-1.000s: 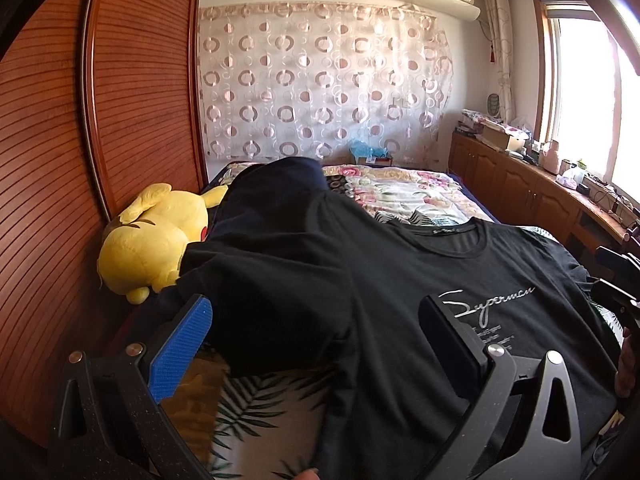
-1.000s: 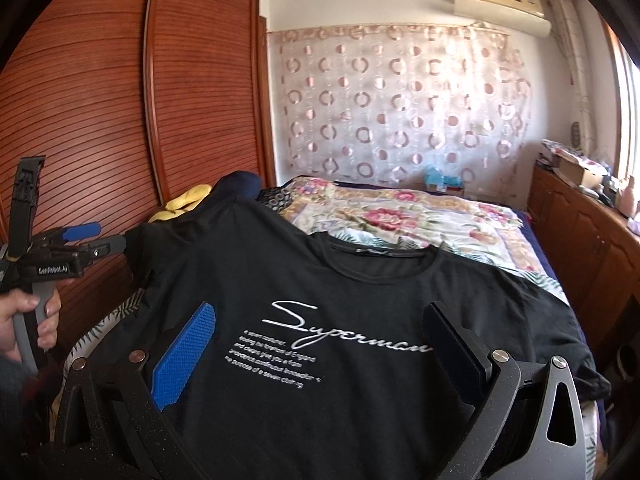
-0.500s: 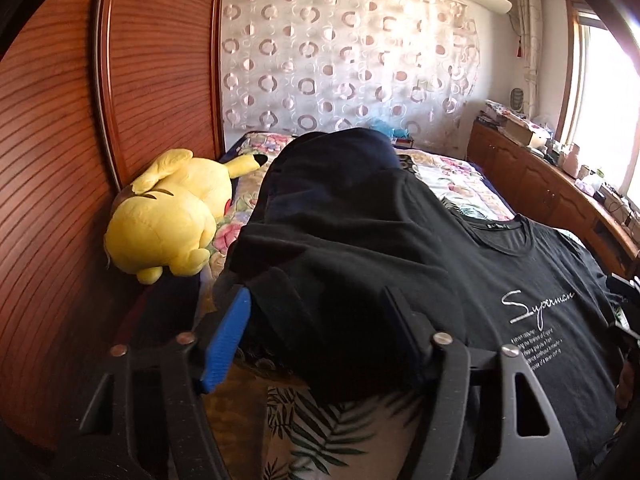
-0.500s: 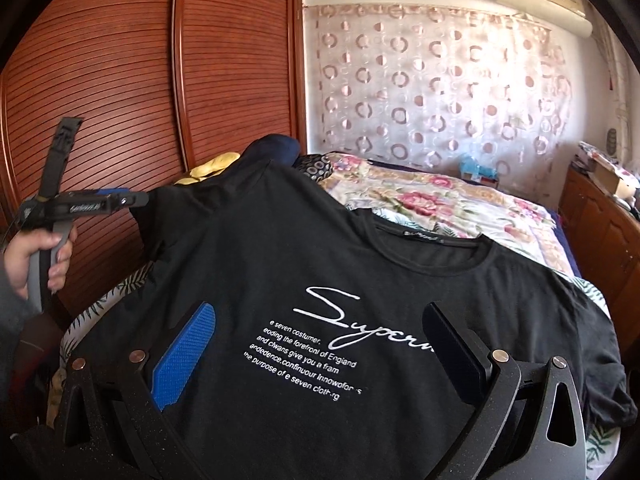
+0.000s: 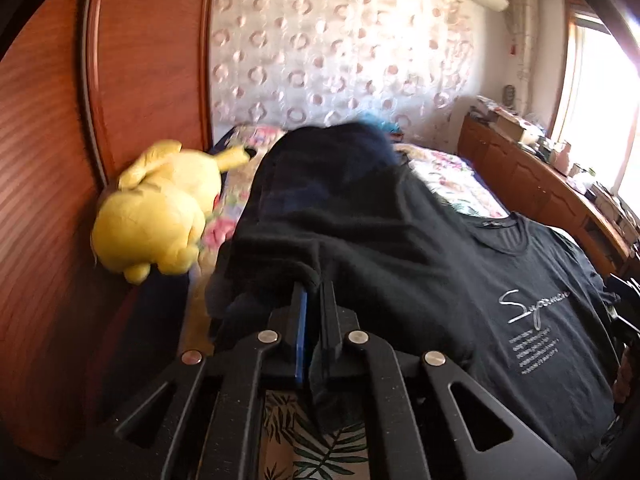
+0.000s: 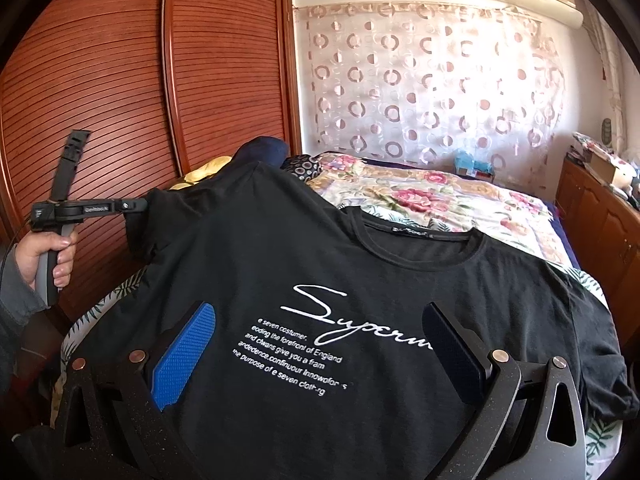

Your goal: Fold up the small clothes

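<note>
A black T-shirt (image 6: 280, 256) with white "Superman" lettering lies face up on the bed; it also shows in the left wrist view (image 5: 440, 264). My left gripper (image 5: 314, 286) is shut on the hem of the shirt's left sleeve (image 5: 280, 268) and holds it lifted off the bed. In the right wrist view the left gripper (image 6: 138, 205) pinches that sleeve at the shirt's left edge. My right gripper (image 6: 320, 344) is open and empty, hovering over the printed chest, one finger on each side of the lettering.
A yellow plush toy (image 5: 156, 216) lies at the bed's left edge against the red-brown wardrobe doors (image 6: 120, 92). A floral quilt (image 6: 420, 200) covers the far bed. A wooden cabinet (image 5: 540, 184) with clutter runs along the right under the window.
My left gripper has moved onto the left sleeve and closed on it, lifting it. My right gripper has come closer over the chest print and stays open.
</note>
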{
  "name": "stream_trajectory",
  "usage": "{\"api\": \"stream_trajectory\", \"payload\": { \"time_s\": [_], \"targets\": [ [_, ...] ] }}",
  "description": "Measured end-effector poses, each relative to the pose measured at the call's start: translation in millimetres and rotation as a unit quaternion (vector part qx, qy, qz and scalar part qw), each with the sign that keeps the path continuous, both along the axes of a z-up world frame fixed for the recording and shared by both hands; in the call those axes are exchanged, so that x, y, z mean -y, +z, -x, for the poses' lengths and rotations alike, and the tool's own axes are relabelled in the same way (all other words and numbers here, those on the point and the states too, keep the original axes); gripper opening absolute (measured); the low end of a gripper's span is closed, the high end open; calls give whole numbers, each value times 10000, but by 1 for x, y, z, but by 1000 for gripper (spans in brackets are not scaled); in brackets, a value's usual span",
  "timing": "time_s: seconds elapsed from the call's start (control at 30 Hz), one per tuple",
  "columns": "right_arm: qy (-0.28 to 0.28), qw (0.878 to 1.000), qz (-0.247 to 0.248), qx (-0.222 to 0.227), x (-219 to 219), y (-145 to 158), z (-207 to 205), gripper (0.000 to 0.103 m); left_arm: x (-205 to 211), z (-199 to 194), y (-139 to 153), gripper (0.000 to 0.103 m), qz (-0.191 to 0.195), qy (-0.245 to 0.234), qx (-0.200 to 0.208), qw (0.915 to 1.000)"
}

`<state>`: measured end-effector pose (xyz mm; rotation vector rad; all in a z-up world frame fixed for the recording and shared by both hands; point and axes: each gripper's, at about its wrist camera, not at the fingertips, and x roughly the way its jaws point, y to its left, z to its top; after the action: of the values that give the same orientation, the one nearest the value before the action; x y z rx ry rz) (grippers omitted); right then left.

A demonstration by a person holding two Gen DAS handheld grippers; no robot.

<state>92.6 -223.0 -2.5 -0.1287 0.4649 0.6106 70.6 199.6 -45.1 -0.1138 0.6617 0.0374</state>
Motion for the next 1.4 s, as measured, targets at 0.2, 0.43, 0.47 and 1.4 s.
{"api": "stream_trajectory", "payload": {
  "time_s": [0.2, 0.43, 0.47, 1.4],
  "targets": [
    [-132, 9999, -66, -49, 4, -1, -2, 103, 22, 4, 38, 6, -165, -277, 433, 9985],
    [-385, 9991, -154, -28, 15, 4, 1, 103, 75, -24, 65, 6, -328, -917, 563, 9937],
    [-427, 9990, -159, -9, 16, 4, 2, 103, 84, -31, 65, 6, -373, -1017, 530, 9927],
    [791, 9965, 203, -195, -100, 12, -71, 94, 68, -12, 65, 83, -413, -820, 695, 9934]
  ]
}}
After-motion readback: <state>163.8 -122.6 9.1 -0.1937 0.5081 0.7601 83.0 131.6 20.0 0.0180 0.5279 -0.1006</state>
